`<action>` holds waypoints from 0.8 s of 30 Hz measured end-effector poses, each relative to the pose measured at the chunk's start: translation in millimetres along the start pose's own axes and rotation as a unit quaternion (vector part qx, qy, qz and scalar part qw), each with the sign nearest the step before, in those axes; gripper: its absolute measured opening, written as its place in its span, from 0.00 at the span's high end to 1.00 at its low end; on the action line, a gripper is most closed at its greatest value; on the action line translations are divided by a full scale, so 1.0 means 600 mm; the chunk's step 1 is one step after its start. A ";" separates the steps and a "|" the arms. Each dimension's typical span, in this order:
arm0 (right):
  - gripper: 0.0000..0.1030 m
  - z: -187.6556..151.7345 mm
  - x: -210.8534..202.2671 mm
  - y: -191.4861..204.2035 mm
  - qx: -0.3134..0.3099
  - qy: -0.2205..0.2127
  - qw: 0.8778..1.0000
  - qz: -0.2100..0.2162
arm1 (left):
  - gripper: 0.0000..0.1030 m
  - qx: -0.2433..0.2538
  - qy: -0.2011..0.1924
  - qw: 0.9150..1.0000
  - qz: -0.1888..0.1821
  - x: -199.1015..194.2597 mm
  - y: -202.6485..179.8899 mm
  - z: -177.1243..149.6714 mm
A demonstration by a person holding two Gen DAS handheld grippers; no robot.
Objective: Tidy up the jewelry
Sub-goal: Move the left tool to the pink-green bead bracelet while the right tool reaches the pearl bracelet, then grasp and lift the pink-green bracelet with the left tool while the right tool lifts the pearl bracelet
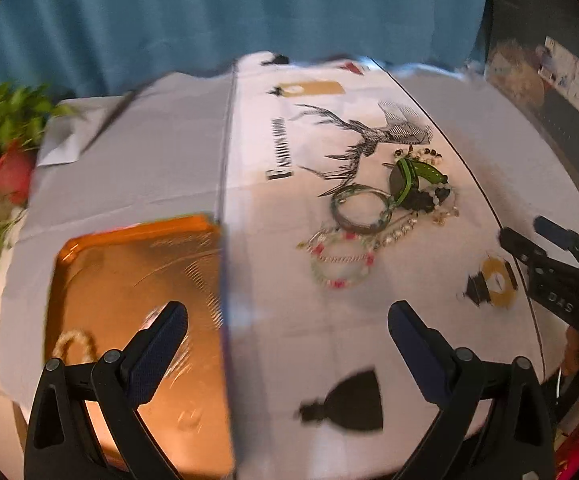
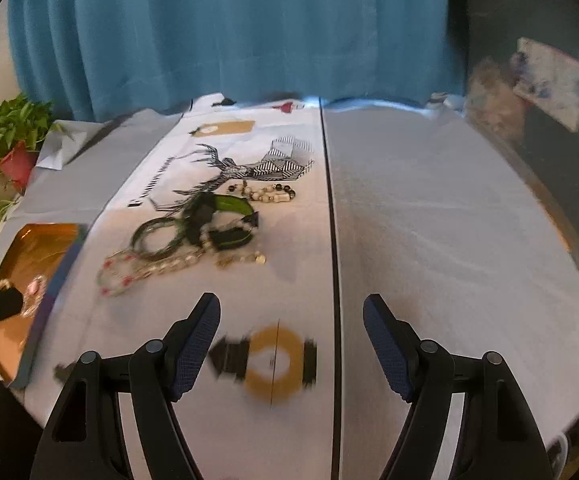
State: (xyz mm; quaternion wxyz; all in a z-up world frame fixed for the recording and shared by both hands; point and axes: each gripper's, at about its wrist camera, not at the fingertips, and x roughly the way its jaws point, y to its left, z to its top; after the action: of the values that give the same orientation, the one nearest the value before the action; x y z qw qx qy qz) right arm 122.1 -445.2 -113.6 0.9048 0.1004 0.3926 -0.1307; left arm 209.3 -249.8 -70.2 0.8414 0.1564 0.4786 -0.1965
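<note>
A pile of jewelry lies on the white printed cloth: a green watch [image 1: 413, 178] [image 2: 225, 216], a green bangle [image 1: 359, 210] [image 2: 157, 236], a pink and green bead bracelet [image 1: 341, 268] [image 2: 115, 276] and a beaded strand [image 2: 269, 194]. An orange tray [image 1: 129, 300] [image 2: 29, 248] holds a beige bead bracelet [image 1: 75, 344] and other small pieces. My left gripper [image 1: 287, 336] is open and empty above the tray's right edge. My right gripper [image 2: 291, 340] is open and empty, nearer than the pile; it also shows in the left wrist view [image 1: 561, 268].
A potted plant in a red pot [image 1: 5, 160] [image 2: 13, 152] stands at the far left of the table. A blue curtain [image 2: 229, 32] hangs behind. Dark clutter [image 2: 541, 80] sits at the far right. The table's round edge [image 1: 529, 300] curves on the right.
</note>
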 end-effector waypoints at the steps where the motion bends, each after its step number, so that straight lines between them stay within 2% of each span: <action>1: 0.28 0.009 0.022 -0.003 -0.002 0.006 1.000 0.003 | 0.03 0.004 0.010 1.000 0.002 0.018 -0.005 0.010; 7: 0.28 0.039 0.113 0.005 -0.031 0.027 0.999 0.010 | 0.03 0.013 0.059 0.998 -0.006 0.097 -0.011 0.034; 12: 0.28 0.052 0.149 0.011 -0.041 0.027 0.999 0.018 | 0.04 0.010 0.070 0.997 -0.010 0.122 -0.003 0.041; 15: 0.28 0.060 0.157 0.014 -0.048 0.023 0.998 0.015 | 0.17 0.008 0.082 0.996 -0.020 0.137 0.001 0.045; 17: 0.28 0.064 0.161 0.014 -0.054 0.024 0.998 0.009 | 0.31 0.008 0.089 0.995 -0.032 0.144 0.003 0.046; 20: 0.28 0.066 0.169 0.015 -0.059 0.025 0.998 0.009 | 0.32 0.005 0.096 0.994 -0.048 0.155 0.003 0.046; 21: 0.28 0.068 0.172 0.015 -0.061 0.028 0.998 0.009 | 0.33 0.003 0.086 0.995 -0.051 0.154 0.004 0.047; 22: 0.28 0.069 0.175 0.016 -0.063 0.031 0.997 0.010 | 0.41 0.005 0.081 0.995 -0.052 0.153 0.003 0.047; 23: 0.28 0.071 0.176 0.017 -0.066 0.031 0.997 0.013 | 0.67 0.012 0.072 0.996 -0.053 0.149 -0.001 0.048; 24: 0.39 0.072 0.177 0.020 -0.071 0.031 0.997 0.019 | 0.88 0.021 0.066 0.996 -0.058 0.144 -0.004 0.047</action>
State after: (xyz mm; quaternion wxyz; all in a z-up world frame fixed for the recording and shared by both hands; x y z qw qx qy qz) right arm 225.6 -462.9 -161.8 0.8996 0.0471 0.4265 -0.0815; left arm 269.4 -280.6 -131.4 0.7916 0.1586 0.5372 -0.2442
